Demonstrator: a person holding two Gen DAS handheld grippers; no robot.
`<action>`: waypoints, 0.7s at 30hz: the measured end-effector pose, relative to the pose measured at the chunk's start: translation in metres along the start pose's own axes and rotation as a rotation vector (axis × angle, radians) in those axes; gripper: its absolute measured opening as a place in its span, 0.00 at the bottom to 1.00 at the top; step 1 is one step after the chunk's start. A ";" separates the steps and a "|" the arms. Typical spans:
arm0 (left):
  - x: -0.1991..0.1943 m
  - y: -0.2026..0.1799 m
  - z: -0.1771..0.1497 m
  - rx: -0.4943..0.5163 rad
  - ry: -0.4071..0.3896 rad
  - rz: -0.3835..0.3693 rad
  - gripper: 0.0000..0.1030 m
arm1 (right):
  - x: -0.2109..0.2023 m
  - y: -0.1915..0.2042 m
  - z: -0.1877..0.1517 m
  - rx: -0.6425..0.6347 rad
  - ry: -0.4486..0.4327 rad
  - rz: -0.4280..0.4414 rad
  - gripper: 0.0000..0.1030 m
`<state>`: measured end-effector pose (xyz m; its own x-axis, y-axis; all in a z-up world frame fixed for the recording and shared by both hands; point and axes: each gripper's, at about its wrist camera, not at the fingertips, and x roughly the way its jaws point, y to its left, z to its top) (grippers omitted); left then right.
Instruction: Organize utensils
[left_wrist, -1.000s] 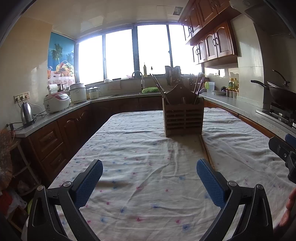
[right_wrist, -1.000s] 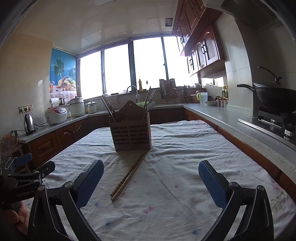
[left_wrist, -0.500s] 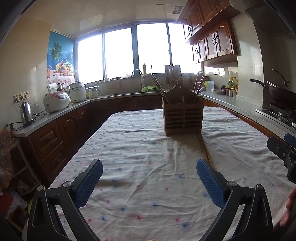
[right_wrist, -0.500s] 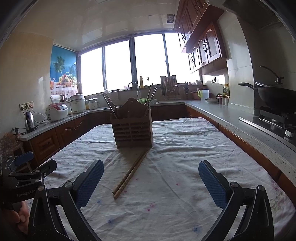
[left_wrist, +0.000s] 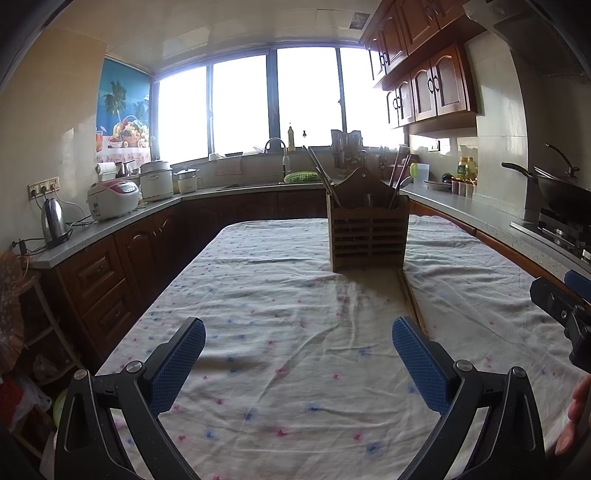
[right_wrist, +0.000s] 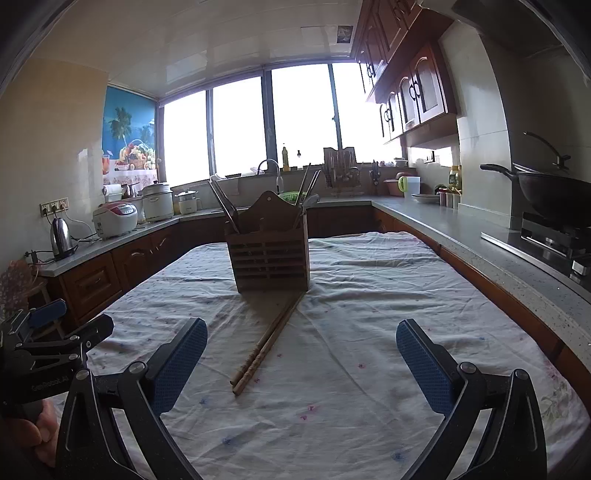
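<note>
Since second ago: your right gripper (right_wrist: 301, 363) eased closer to chopsticks (right_wrist: 267, 341); left gripper (left_wrist: 298, 354) barely shifted. Both jaws wide open, empty. Chopsticks lie on tablecloth (right_wrist: 388, 314), long axis running away toward wooden holder (right_wrist: 269, 254), near ends just left of right jaws' centre. Right nearer; left sees pair only at edge.

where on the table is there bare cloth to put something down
Bare tablecloth spreads left of the wooden utensil holder toward the cabinets, and right of the chopsticks toward the counter. It is crowded down the middle, where the chopsticks run from the holder's base.
</note>
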<state>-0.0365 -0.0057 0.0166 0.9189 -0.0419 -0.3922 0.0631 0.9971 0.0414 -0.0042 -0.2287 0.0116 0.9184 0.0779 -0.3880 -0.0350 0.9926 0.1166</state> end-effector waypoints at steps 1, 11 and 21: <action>0.000 0.000 0.000 0.000 -0.001 0.002 0.99 | 0.000 0.000 0.000 0.001 0.000 0.001 1.00; 0.001 0.001 -0.001 0.002 -0.002 -0.001 0.99 | 0.001 0.001 0.001 0.006 0.004 0.007 1.00; 0.000 -0.004 0.000 0.003 -0.001 -0.005 0.99 | 0.000 0.002 0.001 0.009 0.004 0.010 1.00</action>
<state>-0.0366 -0.0094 0.0159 0.9189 -0.0474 -0.3915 0.0694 0.9967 0.0423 -0.0035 -0.2271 0.0127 0.9163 0.0884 -0.3906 -0.0408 0.9909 0.1285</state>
